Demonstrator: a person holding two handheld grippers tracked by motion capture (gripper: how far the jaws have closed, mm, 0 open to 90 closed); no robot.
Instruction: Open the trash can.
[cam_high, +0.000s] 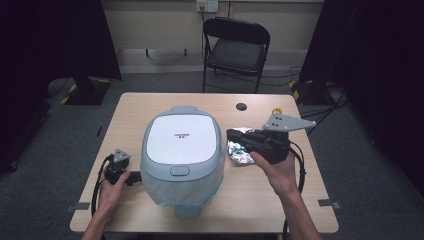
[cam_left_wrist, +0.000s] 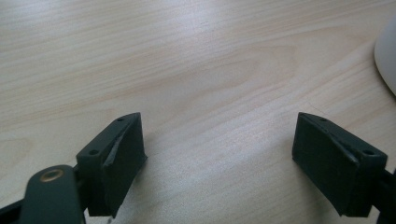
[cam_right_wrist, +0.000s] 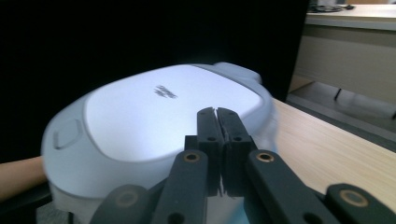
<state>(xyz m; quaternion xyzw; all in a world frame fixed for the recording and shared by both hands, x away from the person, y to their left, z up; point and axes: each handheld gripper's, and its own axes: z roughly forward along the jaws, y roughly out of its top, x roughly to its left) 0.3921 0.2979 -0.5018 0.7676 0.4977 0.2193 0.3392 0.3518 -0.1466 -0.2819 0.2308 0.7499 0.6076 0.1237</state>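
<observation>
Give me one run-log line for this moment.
left hand-held gripper: open, beside rice cooker | right hand-held gripper: shut, empty, raised beside cooker | foil: on table

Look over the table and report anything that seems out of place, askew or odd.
A crumpled silver foil wad lies loose on the table, just right of the closed rice cooker and under the raised right claw. It looks like stray litter beside an otherwise tidy setup. Nothing looks spilled or damaged.

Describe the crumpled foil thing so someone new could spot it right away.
Start at the big pale-blue cooker in the middle of the wooden table. Just right of it, partly under the right claw, lies the foil wad. It alone is shiny, silver and wrinkled.
</observation>
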